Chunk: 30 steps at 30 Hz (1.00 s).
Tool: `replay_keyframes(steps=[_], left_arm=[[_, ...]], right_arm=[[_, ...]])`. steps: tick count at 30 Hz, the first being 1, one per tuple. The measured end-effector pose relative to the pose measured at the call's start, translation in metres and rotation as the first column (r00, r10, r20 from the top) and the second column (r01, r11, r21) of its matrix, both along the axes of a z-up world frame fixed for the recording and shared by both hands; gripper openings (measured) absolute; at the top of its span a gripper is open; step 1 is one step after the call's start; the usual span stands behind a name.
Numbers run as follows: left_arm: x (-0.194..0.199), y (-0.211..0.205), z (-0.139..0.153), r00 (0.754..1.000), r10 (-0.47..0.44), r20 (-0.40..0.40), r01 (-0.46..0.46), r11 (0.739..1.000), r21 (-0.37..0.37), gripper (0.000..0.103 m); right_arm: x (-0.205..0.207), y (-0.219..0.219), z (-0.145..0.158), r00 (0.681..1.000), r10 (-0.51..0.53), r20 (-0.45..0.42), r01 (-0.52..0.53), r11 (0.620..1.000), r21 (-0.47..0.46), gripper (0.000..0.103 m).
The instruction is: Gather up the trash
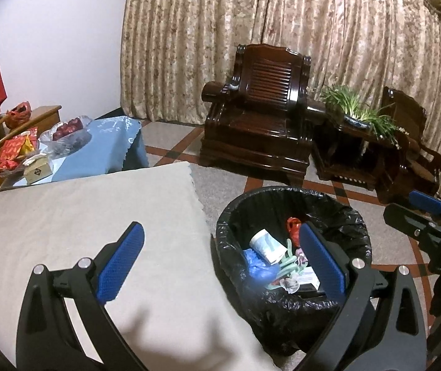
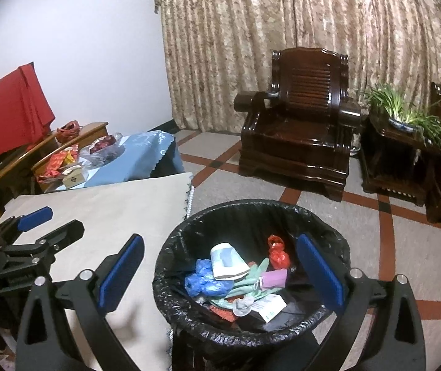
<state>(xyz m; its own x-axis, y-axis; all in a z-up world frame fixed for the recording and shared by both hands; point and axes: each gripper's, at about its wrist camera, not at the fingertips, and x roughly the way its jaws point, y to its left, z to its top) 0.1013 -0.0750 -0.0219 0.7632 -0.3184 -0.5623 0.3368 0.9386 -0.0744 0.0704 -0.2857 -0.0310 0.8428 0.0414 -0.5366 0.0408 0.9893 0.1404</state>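
Observation:
A bin lined with a black bag [image 1: 356, 216] [image 2: 183, 232] stands on the floor beside a table with a beige cloth [image 1: 81, 216] [image 2: 112, 207]. In it lie a paper cup [image 2: 228, 261], a blue bag [image 2: 203, 279], a red wrapper [image 2: 277, 252], a purple piece [image 2: 273, 278] and a white card [image 2: 270, 306]. My left gripper [image 1: 220, 259] is open and empty, spanning the table edge and the bin. My right gripper [image 2: 220, 272] is open and empty above the bin. The right gripper also shows in the left wrist view [image 1: 418, 213], and the left gripper in the right wrist view [image 2: 44, 219].
A table with a blue cloth [image 1: 102, 151] carries apples in a bag [image 1: 67, 130], a small box [image 1: 36, 170] and red packets [image 1: 13, 151]. A dark wooden armchair [image 1: 260, 117], a side table with a plant [image 1: 359, 114] and curtains [image 1: 282, 31] stand behind. The floor is tiled.

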Motion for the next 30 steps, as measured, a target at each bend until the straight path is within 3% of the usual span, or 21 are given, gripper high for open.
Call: replay_keyframes(steps=[18, 30], left_arm=[[-0.046, 0.013, 0.034, 0.996, 0.035, 0.081, -0.035, 0.999, 0.008, 0.097], [-0.054, 0.017, 0.040, 0.994, 0.051, 0.096, -0.052, 0.999, 0.013, 0.097]], right_arm=[[-0.025, 0.020, 0.029, 0.997, 0.041, 0.072, -0.040, 0.999, -0.025, 0.097], [-0.028, 0.023, 0.029, 0.996, 0.049, 0.076, -0.047, 0.998, -0.030, 0.097]])
